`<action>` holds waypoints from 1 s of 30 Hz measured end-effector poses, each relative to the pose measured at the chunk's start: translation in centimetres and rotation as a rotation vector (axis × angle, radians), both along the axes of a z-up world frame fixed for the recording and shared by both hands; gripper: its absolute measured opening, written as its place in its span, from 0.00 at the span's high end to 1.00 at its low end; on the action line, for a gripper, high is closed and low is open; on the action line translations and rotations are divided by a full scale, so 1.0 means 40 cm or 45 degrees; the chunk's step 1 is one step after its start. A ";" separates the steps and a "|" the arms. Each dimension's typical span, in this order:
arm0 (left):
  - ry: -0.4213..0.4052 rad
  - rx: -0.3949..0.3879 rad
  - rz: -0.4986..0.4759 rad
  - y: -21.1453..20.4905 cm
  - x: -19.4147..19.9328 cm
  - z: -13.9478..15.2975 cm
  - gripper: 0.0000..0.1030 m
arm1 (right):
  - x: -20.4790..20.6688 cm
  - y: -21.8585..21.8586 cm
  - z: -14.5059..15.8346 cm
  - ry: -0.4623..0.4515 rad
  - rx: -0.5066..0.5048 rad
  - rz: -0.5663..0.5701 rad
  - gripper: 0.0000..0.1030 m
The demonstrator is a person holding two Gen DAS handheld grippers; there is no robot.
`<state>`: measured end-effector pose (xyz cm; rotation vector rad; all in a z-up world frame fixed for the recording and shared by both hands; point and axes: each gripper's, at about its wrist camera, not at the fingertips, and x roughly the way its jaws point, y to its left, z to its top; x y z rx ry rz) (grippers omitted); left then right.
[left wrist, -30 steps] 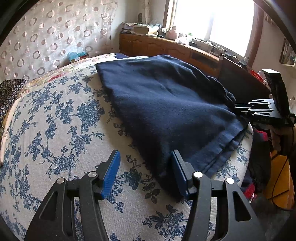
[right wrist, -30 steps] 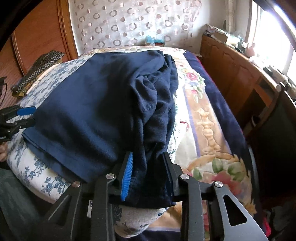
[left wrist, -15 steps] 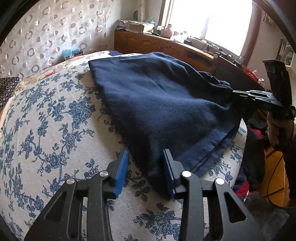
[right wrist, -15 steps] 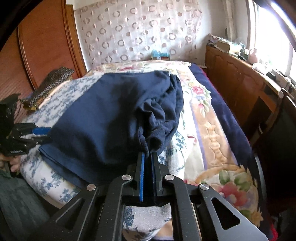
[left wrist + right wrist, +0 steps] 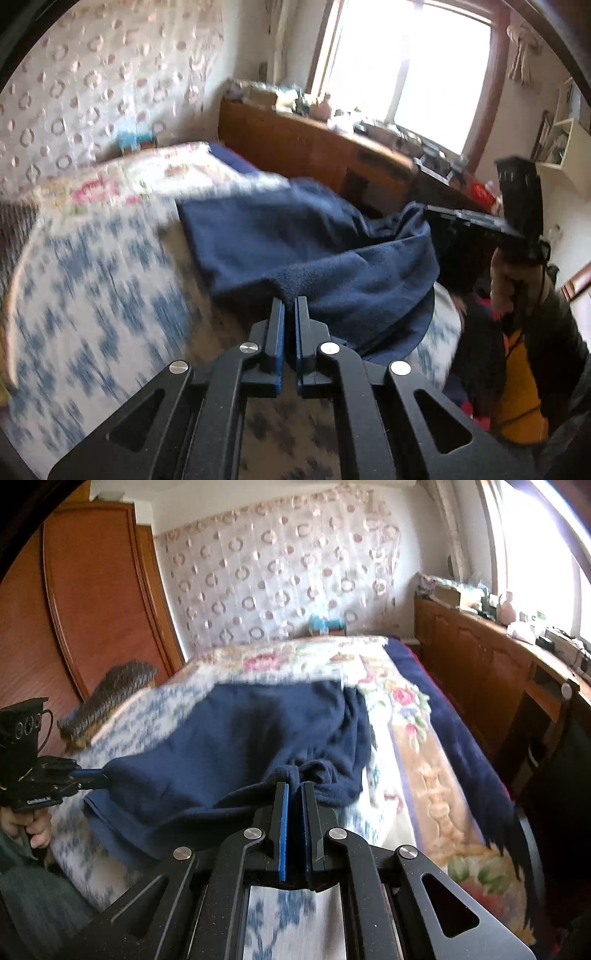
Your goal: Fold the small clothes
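— What's over on the left side?

— The left gripper (image 5: 290, 306), black with blue pads. Its fingers are pinched nearly together on a near corner of the dark navy fleece garment (image 5: 295, 240), and the cloth bunches up right at the tips. From the other camera you can see that same gripper (image 5: 92, 774) out at the left edge of the garment (image 5: 240, 738), a hand wrapped round its handle.

— And the garment itself?

— It lies on the bed with the blue-flowered white cover (image 5: 92, 277), its near edge lifted off the cover where the two grippers have it, the far part flat on the bedding. Much of the cover is blurred.

— Then the right?

— The right gripper (image 5: 294, 794) has its fingers drawn close too, a thick fold of the navy fleece caught between the blue pads. In the left view it (image 5: 443, 213) shows at the garment's far right corner, gripping the cloth there.

— Anything past that?

— A floral quilt with pink roses (image 5: 406, 709) on the bed's right half, then a long wooden cabinet (image 5: 480, 653) under the bright window (image 5: 406, 62) — small clutter on top, too small to name.
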<state>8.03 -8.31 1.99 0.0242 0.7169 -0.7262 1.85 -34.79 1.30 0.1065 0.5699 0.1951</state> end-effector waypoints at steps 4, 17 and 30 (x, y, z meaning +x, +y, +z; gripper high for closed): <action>-0.021 -0.023 0.045 0.001 0.100 0.050 0.95 | 0.062 -0.030 0.044 -0.066 0.062 -0.017 0.94; 0.103 0.082 0.155 -0.054 0.445 -0.009 0.95 | 0.406 -0.040 0.039 0.022 -0.009 -0.077 0.94; 0.068 0.055 0.098 -0.029 0.463 -0.018 0.57 | 0.467 -0.012 0.075 0.030 -0.098 -0.098 0.72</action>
